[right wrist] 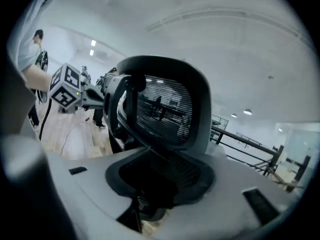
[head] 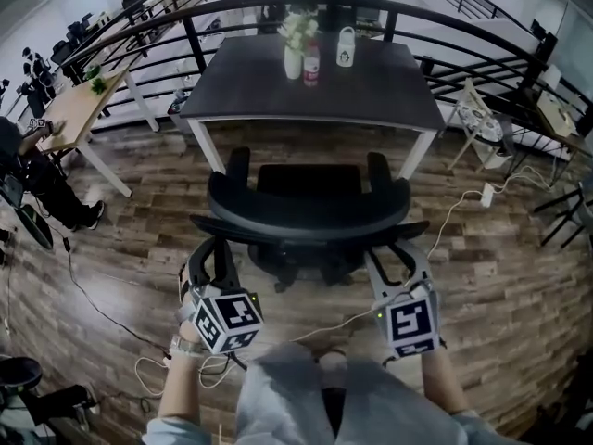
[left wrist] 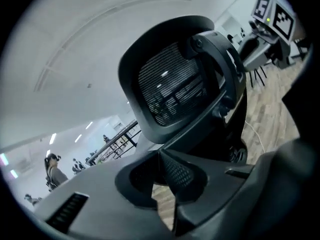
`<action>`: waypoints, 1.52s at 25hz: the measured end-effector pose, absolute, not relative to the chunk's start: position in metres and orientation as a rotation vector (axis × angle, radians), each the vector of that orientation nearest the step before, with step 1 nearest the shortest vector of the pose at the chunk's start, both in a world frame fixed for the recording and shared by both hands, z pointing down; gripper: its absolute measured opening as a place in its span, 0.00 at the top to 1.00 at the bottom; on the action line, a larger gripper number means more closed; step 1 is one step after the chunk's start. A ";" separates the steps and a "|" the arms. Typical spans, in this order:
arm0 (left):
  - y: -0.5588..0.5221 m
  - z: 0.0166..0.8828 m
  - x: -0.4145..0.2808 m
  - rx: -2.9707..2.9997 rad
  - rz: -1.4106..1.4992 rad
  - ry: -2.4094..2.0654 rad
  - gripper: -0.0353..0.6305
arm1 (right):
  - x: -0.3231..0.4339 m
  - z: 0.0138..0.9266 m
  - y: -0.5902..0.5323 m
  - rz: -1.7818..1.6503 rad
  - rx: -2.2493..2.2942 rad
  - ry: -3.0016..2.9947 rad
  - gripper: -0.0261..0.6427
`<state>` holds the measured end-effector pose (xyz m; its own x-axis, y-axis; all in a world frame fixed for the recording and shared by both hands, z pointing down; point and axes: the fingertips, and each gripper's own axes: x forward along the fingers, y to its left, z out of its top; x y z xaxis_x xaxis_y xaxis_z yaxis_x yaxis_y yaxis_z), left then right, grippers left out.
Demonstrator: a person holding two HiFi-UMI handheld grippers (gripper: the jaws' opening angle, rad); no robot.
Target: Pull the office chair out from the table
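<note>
The black office chair (head: 310,207) stands tucked against the dark table (head: 213,105), its mesh back towards me. My left gripper (head: 211,248) reaches the left end of the back's rim, and my right gripper (head: 394,253) reaches the right end. In the left gripper view the jaws stand almost together around the left gripper (left wrist: 162,159), closed on the thin edge of the chair (left wrist: 175,89) frame. In the right gripper view the right gripper (right wrist: 150,194) holds a thicker dark part of the chair (right wrist: 165,104) frame between its jaws. Each view also shows the other gripper's marker cube.
A flower vase (head: 296,40), a red bottle (head: 311,63) and a white jug (head: 346,46) stand on the table. A curved black railing (head: 185,17) runs behind it. A white cable (head: 454,216) trails over the wood floor at right. A wooden desk (head: 74,109) with people stands at left.
</note>
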<state>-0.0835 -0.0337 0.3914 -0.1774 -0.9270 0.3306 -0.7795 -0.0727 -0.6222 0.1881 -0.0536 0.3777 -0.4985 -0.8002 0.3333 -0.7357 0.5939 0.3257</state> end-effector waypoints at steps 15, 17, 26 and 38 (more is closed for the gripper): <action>-0.011 0.356 -0.030 -2.291 -0.685 2.150 0.94 | 0.167 0.364 -0.031 0.165 1.242 -2.605 0.95; -0.010 0.355 -0.024 -2.346 -0.631 2.168 0.94 | 0.167 0.363 -0.029 0.200 1.240 -2.622 0.95; -0.009 0.358 -0.003 -2.453 -0.592 2.132 0.94 | 0.167 0.360 -0.028 0.197 1.231 -2.636 0.96; -0.011 0.357 0.015 -2.477 -0.584 2.071 0.94 | 0.174 0.362 -0.029 0.210 1.248 -2.629 0.96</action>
